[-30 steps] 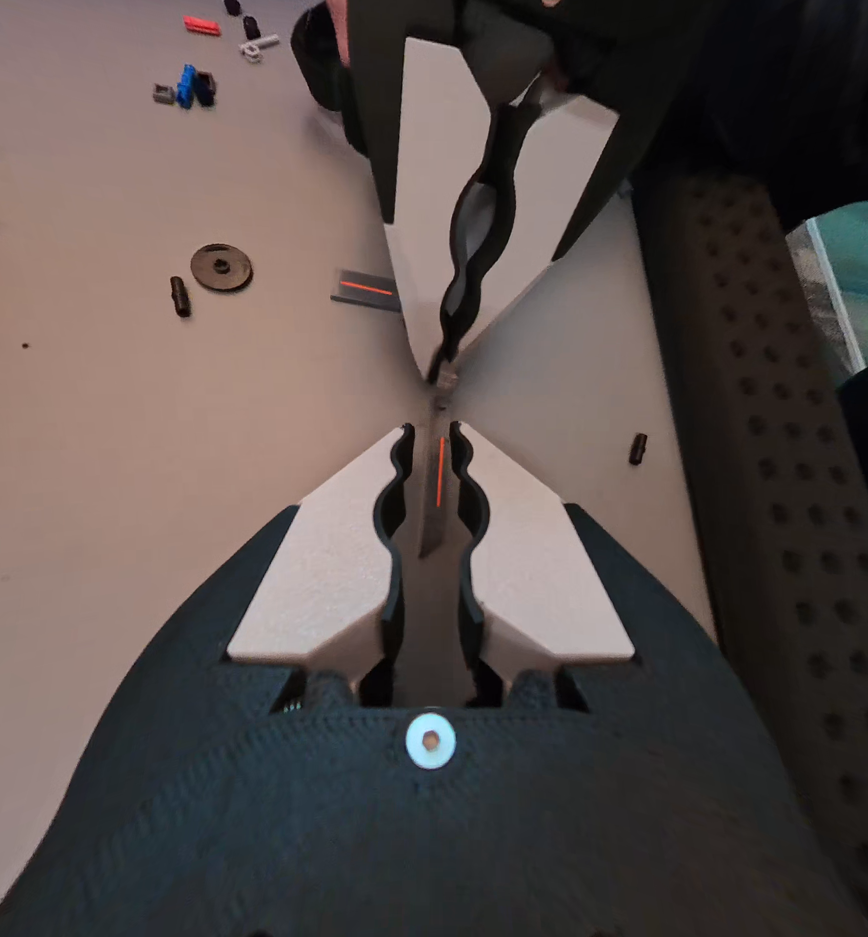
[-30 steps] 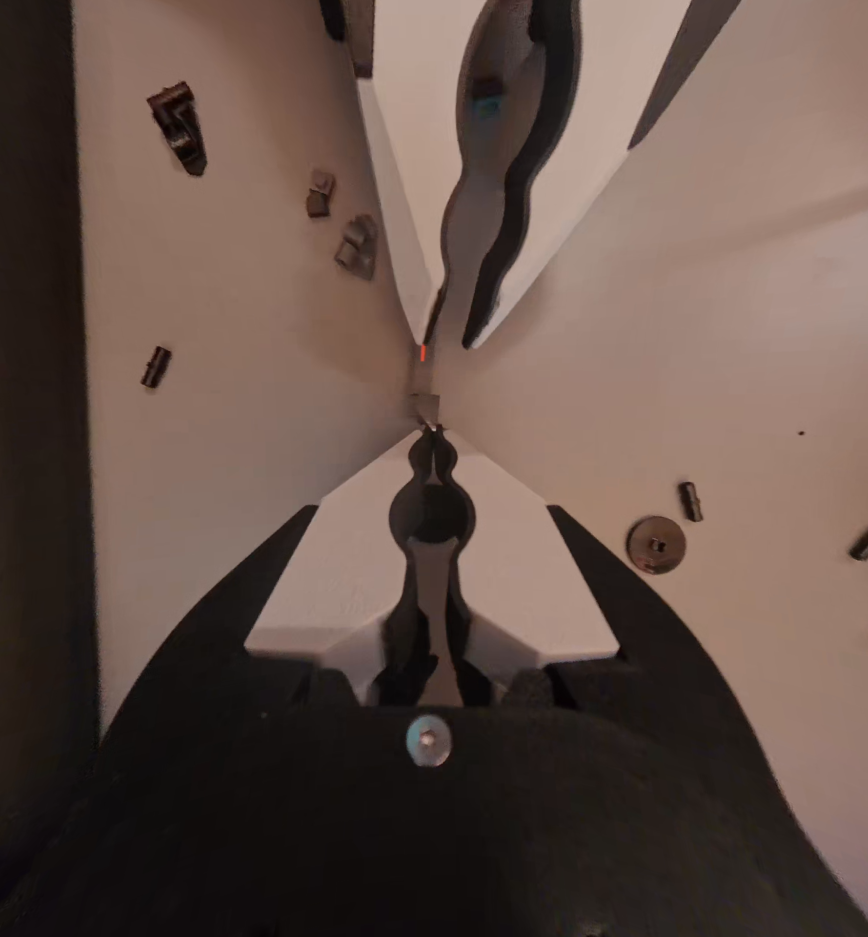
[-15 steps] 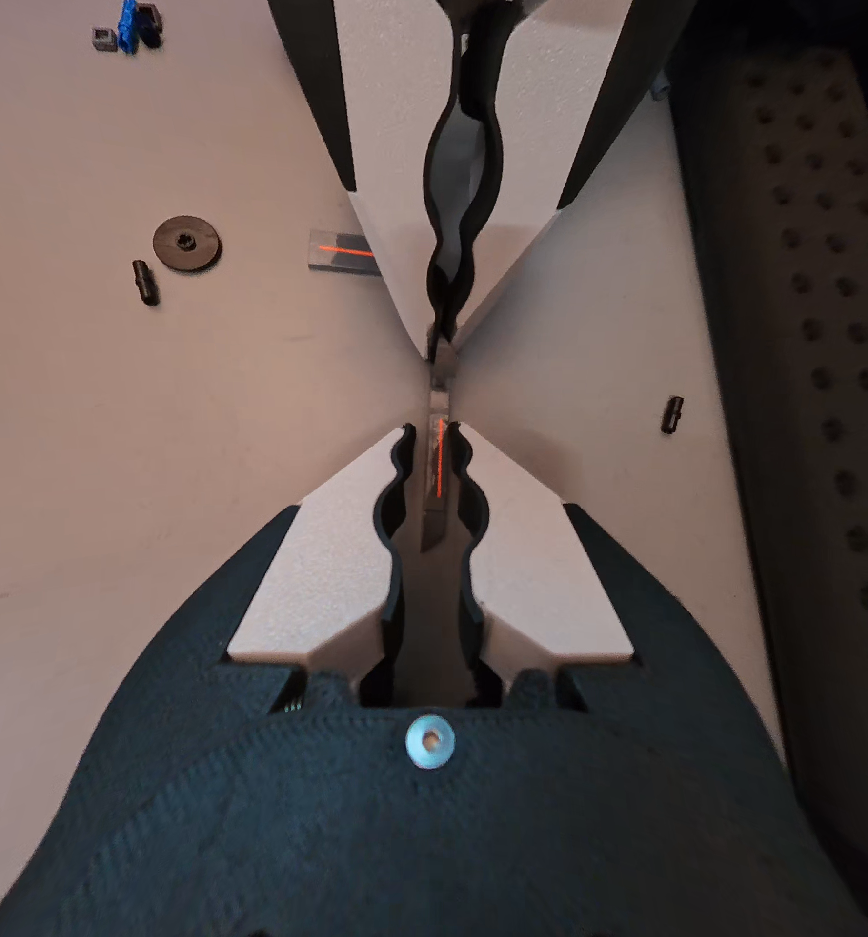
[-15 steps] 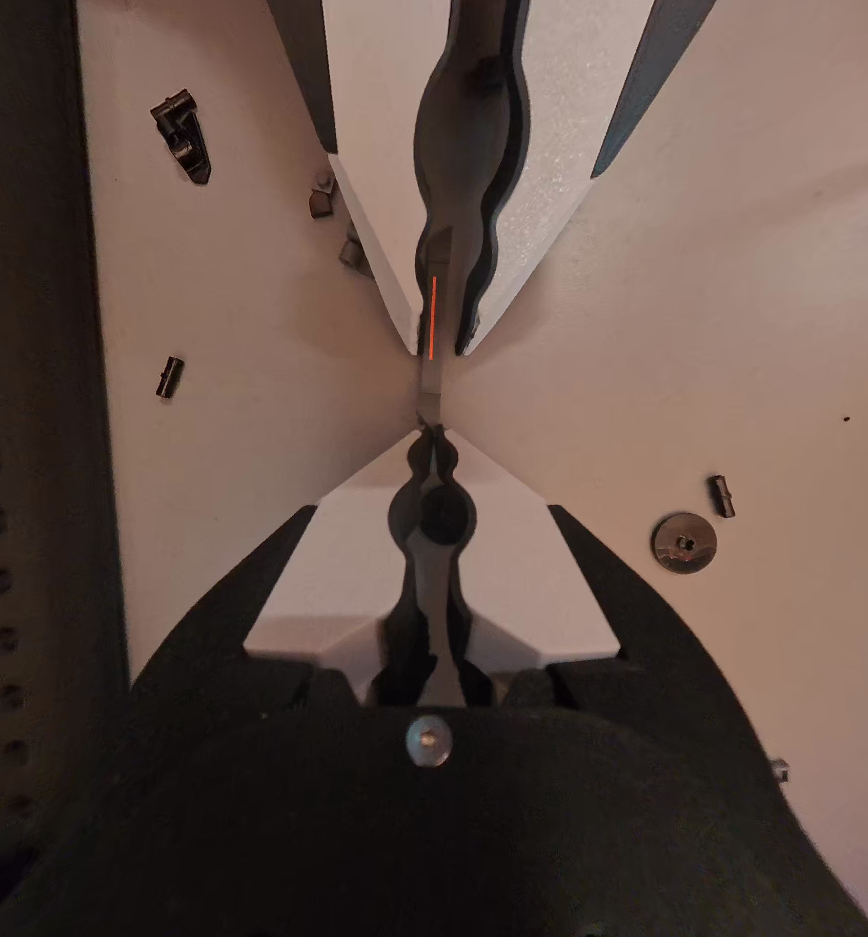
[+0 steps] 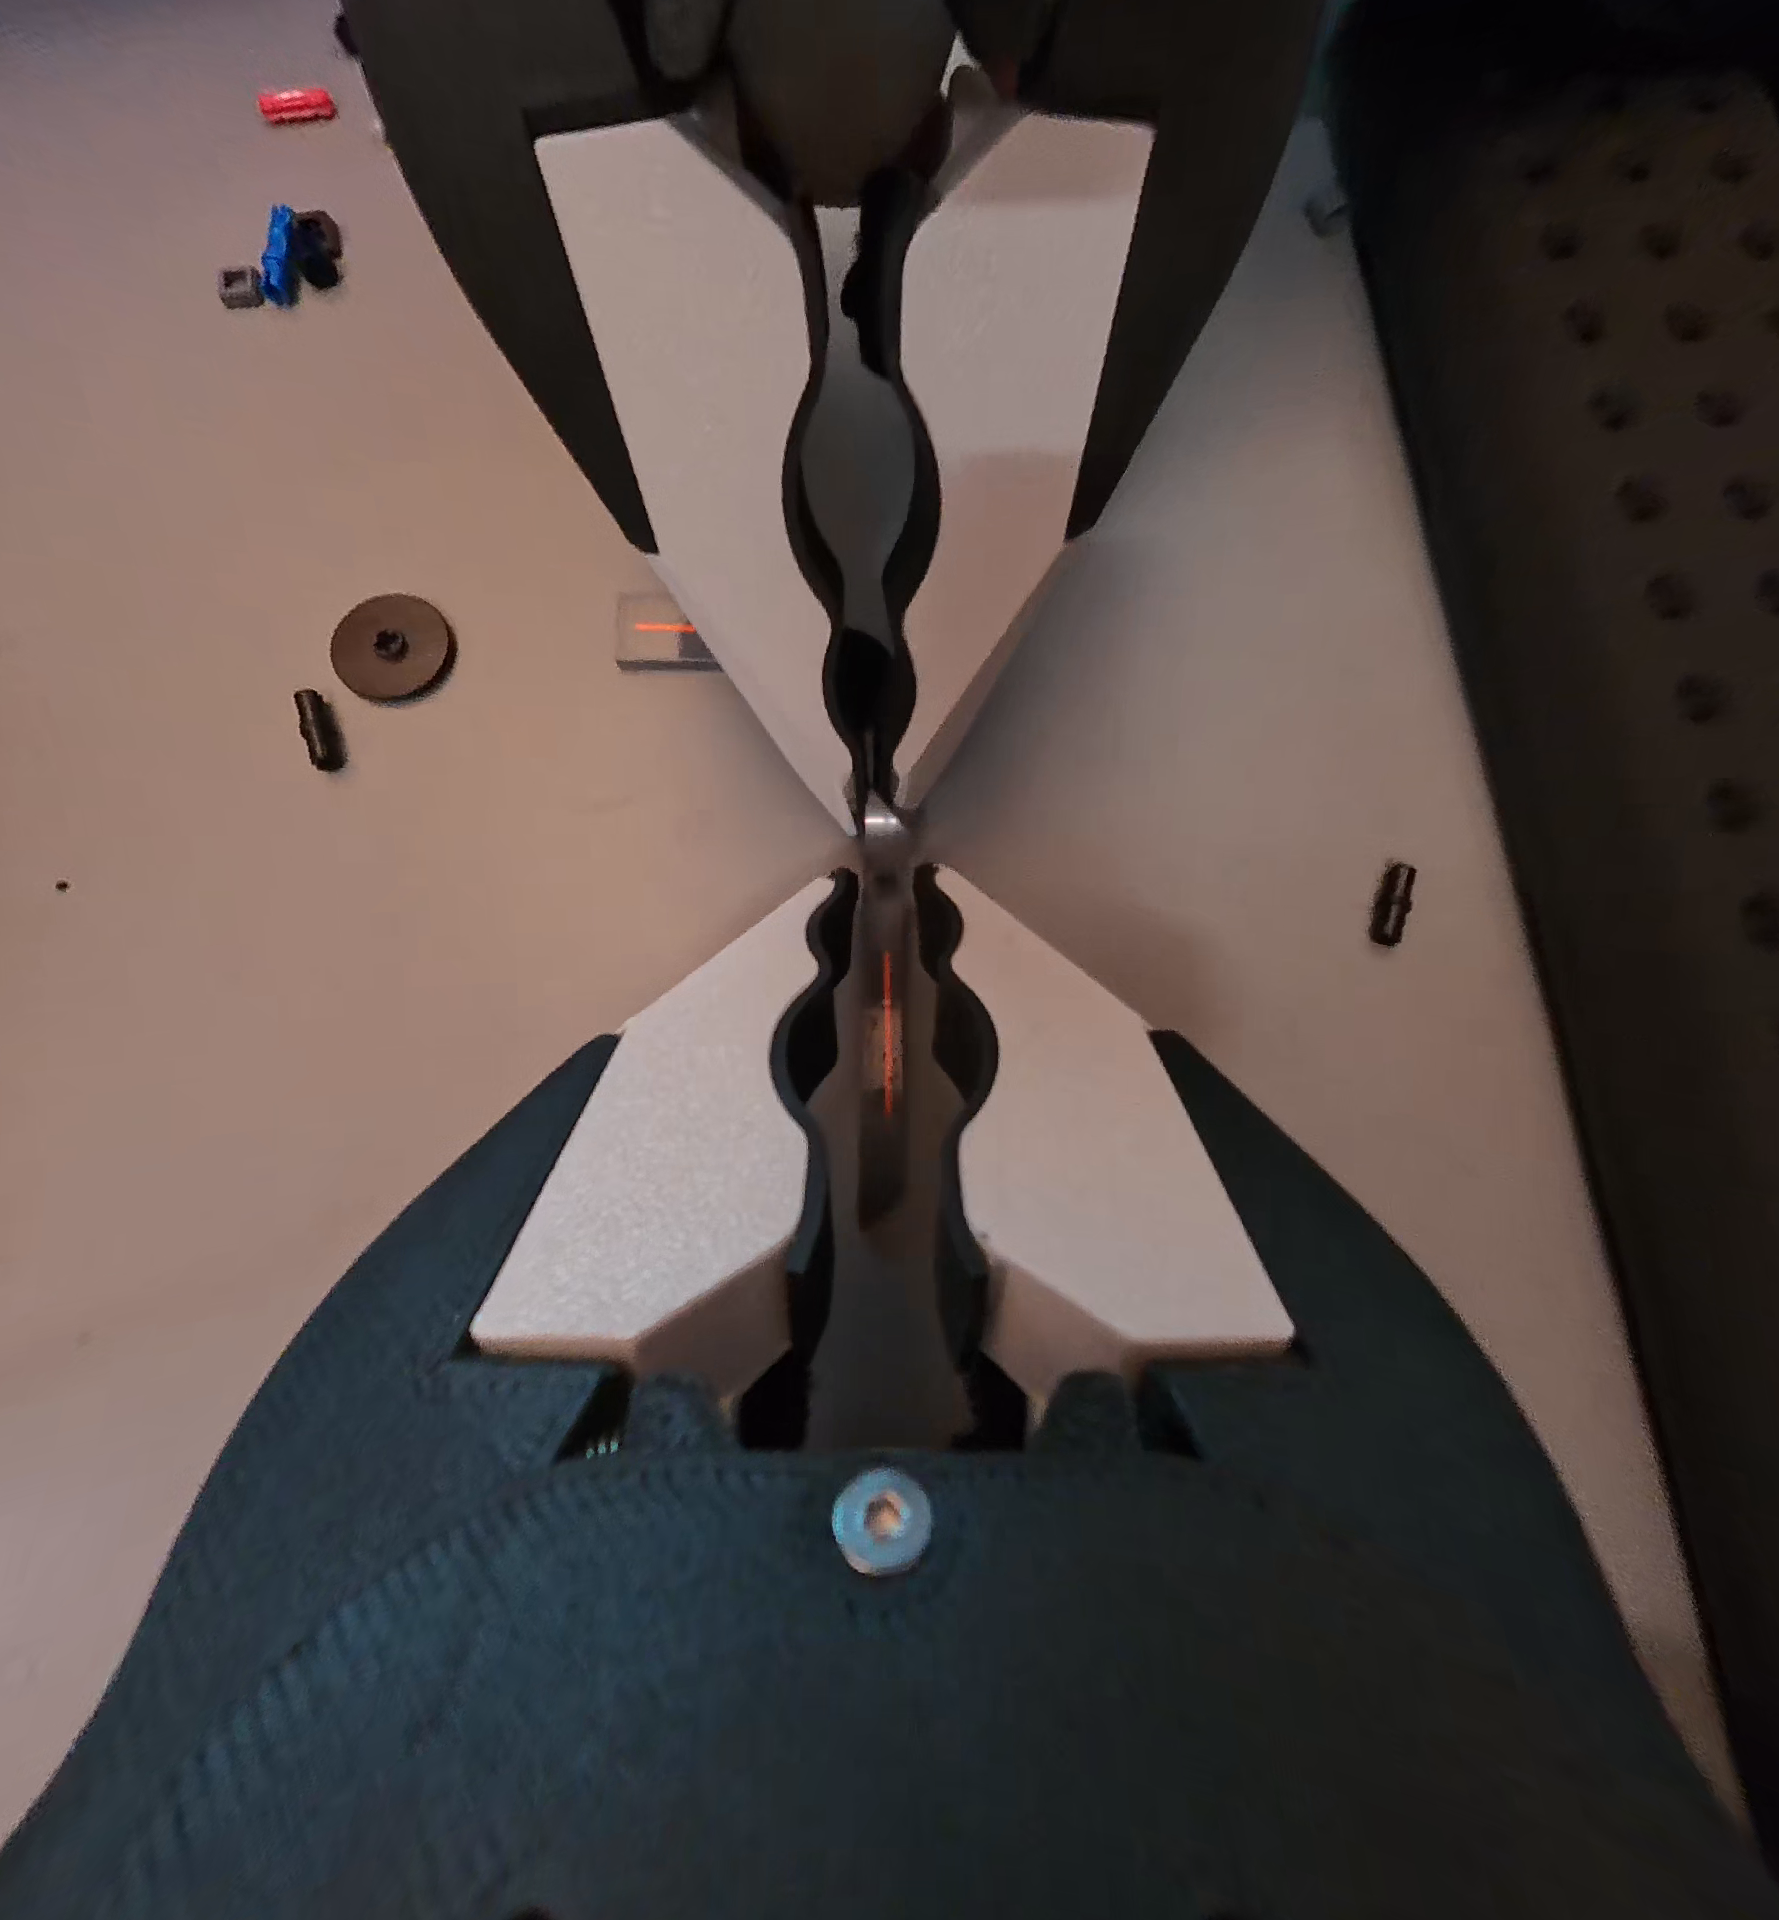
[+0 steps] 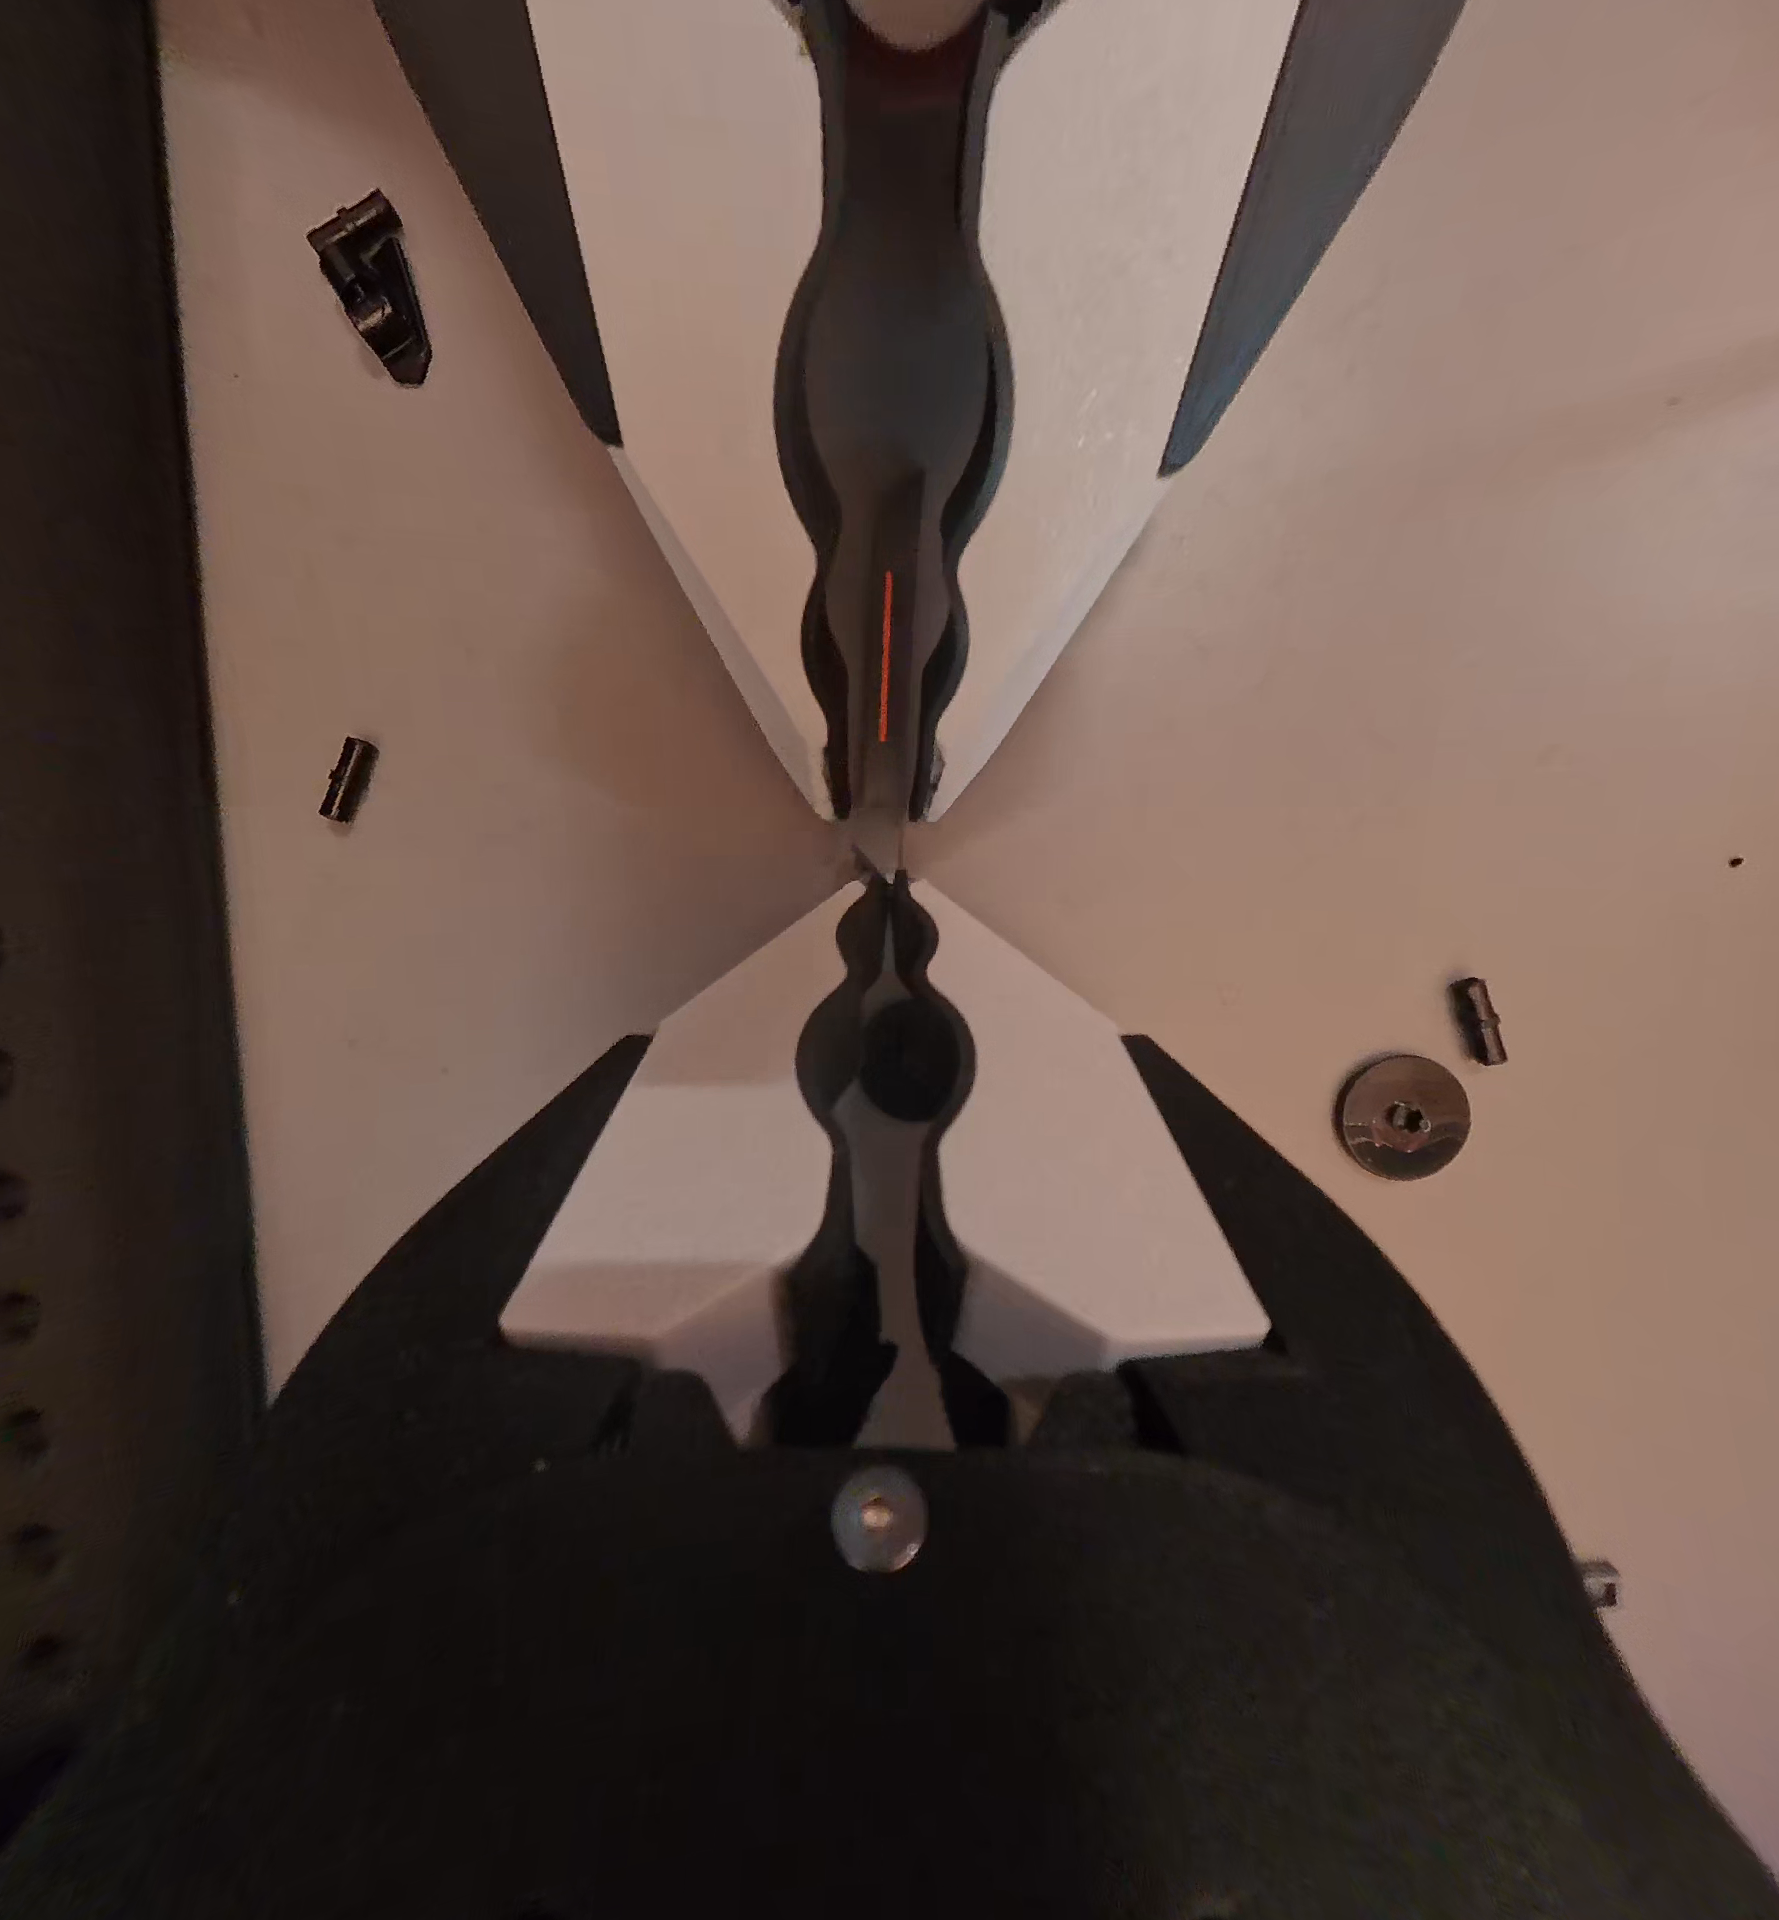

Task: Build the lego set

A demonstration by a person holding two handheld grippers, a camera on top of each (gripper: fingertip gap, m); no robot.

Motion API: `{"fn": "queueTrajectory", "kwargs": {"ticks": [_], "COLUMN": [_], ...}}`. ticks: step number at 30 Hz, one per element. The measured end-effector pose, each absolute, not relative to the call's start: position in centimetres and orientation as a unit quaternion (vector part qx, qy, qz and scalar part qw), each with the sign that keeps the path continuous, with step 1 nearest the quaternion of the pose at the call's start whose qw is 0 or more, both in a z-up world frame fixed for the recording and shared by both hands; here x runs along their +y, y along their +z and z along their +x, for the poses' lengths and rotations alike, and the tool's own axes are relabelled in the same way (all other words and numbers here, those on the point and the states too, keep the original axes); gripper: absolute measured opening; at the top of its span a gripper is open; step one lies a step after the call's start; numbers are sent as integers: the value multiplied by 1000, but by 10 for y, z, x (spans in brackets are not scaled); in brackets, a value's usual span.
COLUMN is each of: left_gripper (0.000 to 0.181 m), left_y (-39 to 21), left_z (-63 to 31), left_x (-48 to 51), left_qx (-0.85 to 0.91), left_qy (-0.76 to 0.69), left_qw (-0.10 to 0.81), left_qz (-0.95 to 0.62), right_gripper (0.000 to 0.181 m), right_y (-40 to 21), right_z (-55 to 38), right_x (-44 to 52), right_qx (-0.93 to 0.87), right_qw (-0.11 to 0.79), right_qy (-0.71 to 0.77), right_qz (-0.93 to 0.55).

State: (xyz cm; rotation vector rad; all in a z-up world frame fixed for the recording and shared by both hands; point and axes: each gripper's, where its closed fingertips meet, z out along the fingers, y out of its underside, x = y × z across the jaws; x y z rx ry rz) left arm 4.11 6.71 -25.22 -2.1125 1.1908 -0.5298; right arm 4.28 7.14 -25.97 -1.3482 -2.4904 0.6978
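A pale, warmly lit tabletop point(image 5: 189, 1039) is bordered on one side by a dark dimpled mat point(image 5: 1643, 727).

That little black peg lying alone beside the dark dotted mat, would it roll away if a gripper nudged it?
Probably. The black peg looks cylindrical and lies on its side on the smooth table, so a sideways nudge would likely roll it. It looks light and stiff, and its smallness could make it slip from wide fingers.

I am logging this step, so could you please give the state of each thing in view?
Left gripper: shut on the flat grey orange-striped piece.
Right gripper: shut on a small grey piece.
Black round disc: lying flat, loose on the table.
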Motion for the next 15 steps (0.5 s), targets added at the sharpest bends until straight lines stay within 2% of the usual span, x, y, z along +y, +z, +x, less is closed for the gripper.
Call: {"fn": "queueTrajectory", "kwargs": {"ticks": [15], "left_gripper": [6], "left_y": [-255], "left_z": [40], "left_x": [70], "left_qx": [470], "left_qy": [-169], "left_qw": [325], "left_qz": [-803], "right_gripper": [5], "right_y": [-248], "right_z": [41], "right_x": [71], "right_qx": [-846], "right_qw": [132], "right_qy": [255], "right_qz": [-450]}}
